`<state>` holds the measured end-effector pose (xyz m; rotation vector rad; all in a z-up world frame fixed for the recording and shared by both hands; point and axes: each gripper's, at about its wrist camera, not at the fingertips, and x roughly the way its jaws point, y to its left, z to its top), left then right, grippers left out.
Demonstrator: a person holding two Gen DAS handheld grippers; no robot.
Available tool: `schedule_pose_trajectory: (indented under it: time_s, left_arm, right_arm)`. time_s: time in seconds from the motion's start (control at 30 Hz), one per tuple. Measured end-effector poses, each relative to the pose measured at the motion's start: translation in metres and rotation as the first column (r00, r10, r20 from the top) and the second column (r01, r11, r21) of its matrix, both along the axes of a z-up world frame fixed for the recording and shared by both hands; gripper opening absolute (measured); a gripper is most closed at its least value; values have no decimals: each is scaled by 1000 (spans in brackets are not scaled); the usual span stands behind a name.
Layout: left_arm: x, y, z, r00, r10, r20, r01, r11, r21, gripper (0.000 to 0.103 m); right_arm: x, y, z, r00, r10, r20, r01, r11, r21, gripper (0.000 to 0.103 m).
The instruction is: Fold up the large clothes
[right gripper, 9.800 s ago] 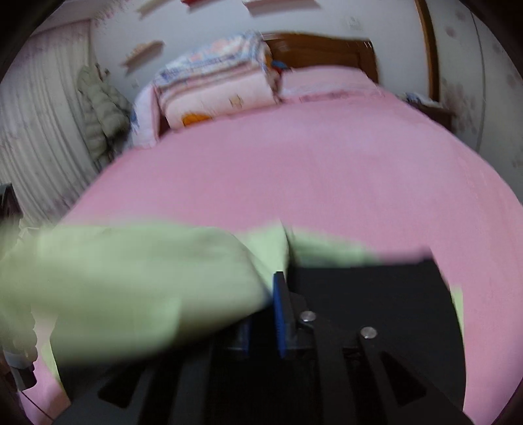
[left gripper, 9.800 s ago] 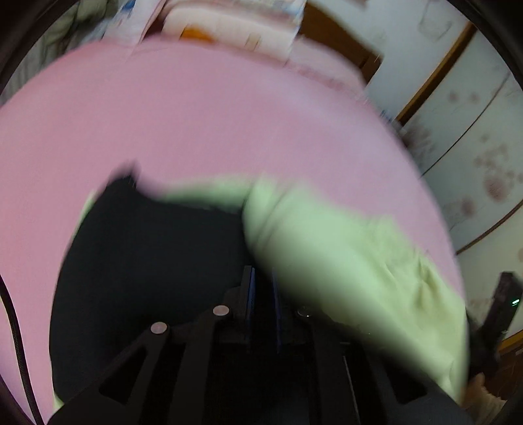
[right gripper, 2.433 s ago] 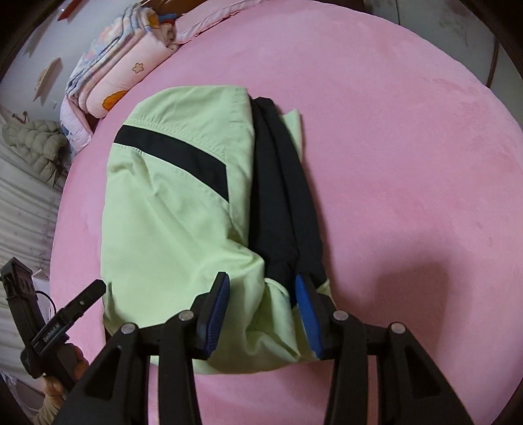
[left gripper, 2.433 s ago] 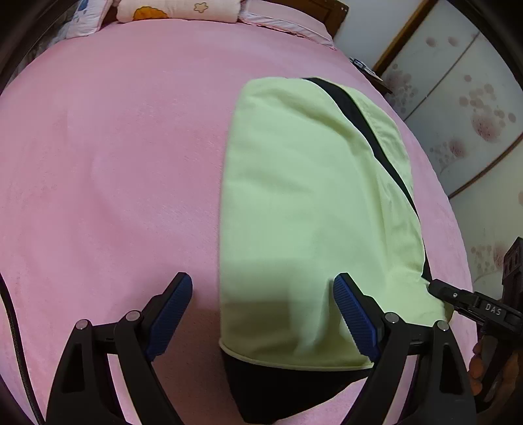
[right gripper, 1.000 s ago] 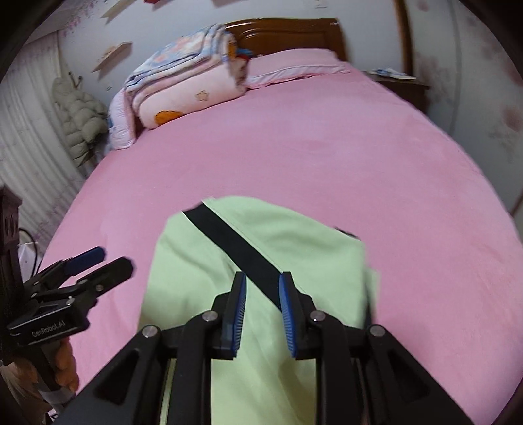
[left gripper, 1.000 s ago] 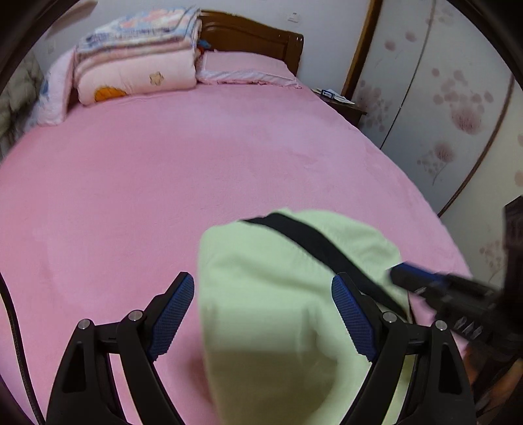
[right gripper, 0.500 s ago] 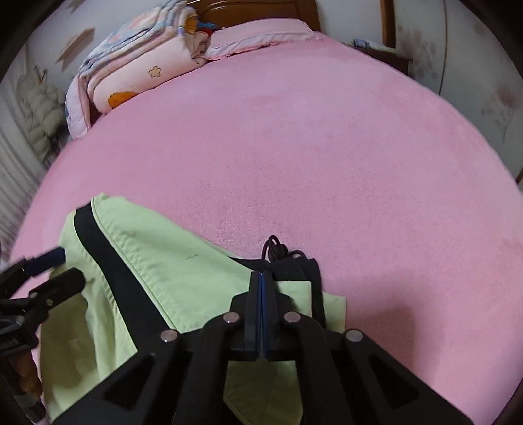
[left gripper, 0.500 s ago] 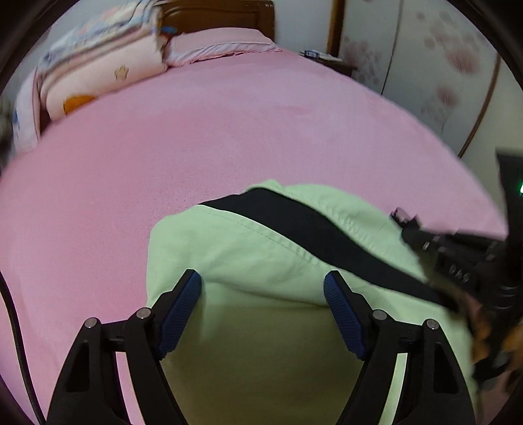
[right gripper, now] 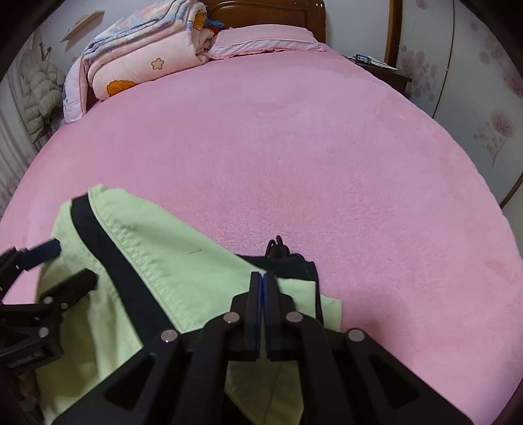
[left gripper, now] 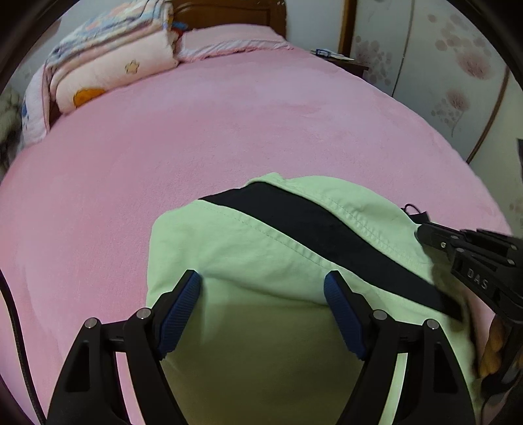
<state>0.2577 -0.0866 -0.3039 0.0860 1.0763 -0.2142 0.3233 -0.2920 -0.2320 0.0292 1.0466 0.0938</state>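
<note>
- Pink bed fills both views, with folded quilts stacked at the far left by the wooden headboard.
- Left hand-held gripper stands wide, its blue pads straddling the garment without squeezing it.
- Light-green garment with a black stripe lies folded on the bed's near edge.
- Right hand-held gripper is pinched narrow at the garment's right edge; whether cloth sits between the pads I cannot tell.
</note>
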Motion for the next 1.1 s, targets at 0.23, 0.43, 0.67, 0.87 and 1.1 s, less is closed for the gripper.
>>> schedule_pose_trajectory:
  time_s: [0.23,0.43,0.67,0.87,1.1]
  left_arm:
    - [-30,-4,62,1000,12,-29,-14,999,-51,85]
    - [-63,7,122,1000,16,-10,-17,998,-62,88]
    - [-92,21,178,998,58,5,-58,995,-85,96]
    - [-122,42,192,993,114,29,-109,985,-134,98]
    - [-145,58,162,991,134,25,-130,983,-133,98]
  right_arm:
    - [-27,-10,69,999,-35,1,35,994,102,3]
    - [-66,-17,137,997,-63,50,56,989,137,12]
    - [-109,-13,187,994,-47,97,31,986,164,44]
    - [-138,-7,188,998,3,59,-13,986,166,61]
    - [-149,-19,150,1000,-5,-31,11,981,193,69]
